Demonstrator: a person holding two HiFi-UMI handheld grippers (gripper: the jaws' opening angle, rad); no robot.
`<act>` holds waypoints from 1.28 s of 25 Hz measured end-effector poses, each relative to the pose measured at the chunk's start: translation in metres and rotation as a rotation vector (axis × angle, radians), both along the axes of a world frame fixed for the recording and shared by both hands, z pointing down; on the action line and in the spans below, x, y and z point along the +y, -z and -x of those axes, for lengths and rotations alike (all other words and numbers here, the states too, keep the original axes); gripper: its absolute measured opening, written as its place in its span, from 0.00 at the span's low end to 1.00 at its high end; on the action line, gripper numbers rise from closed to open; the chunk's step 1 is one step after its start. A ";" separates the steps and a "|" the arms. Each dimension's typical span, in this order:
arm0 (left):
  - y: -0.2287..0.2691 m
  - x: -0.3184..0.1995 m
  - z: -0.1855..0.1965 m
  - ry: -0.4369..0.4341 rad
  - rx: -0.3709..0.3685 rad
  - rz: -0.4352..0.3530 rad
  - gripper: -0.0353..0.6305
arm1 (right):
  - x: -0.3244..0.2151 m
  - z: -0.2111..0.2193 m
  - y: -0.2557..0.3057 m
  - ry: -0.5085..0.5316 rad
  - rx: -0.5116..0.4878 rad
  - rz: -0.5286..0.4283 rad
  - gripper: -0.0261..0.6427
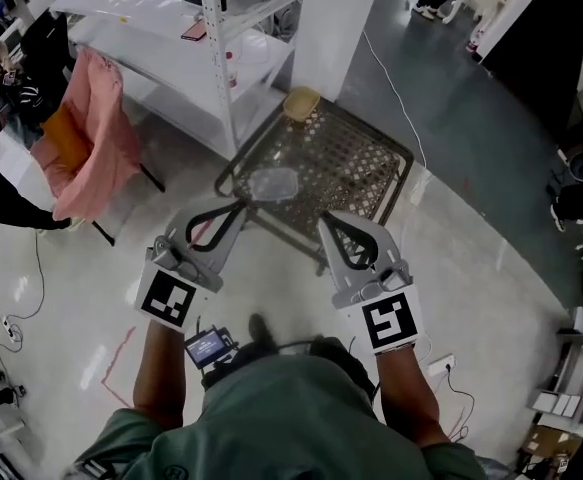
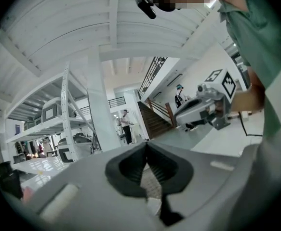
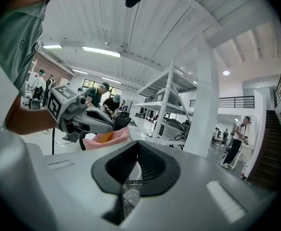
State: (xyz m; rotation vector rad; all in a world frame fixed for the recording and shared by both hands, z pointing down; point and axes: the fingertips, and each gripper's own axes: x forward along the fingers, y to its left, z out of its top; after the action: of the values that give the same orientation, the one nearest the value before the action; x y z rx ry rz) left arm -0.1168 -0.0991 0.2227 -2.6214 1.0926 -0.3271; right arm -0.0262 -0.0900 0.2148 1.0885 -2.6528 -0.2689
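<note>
Both grippers are held side by side over the near edge of a dark wire-mesh table [image 1: 361, 163]. My left gripper [image 1: 241, 206] [image 2: 146, 146] has its jaws closed tip to tip, with nothing between them. My right gripper [image 1: 327, 219] [image 3: 138, 144] is shut the same way and also holds nothing. A crumpled clear plastic piece [image 1: 274, 182] [image 3: 129, 196] lies on the mesh just beyond the left gripper's tips. A small tan woven bowl [image 1: 301, 103] sits at the table's far corner. Each gripper view shows the other gripper alongside.
A white metal shelf rack [image 1: 211, 58] stands behind the table on the left, and a white pillar [image 1: 336, 18] just behind it. A chair draped in pink cloth [image 1: 91, 143] is at the left. Cables run across the glossy floor [image 1: 491, 268]. People stand in the background.
</note>
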 end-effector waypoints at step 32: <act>-0.053 -0.197 -0.035 0.234 -0.022 0.124 0.06 | -0.209 -0.025 -0.048 0.245 0.001 0.078 0.05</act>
State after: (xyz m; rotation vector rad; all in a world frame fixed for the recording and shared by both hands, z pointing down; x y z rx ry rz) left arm -0.0819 -0.2964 0.2755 -2.5903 1.4169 -0.4866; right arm -0.0010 -0.2992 0.2633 0.7391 -2.7698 -0.2100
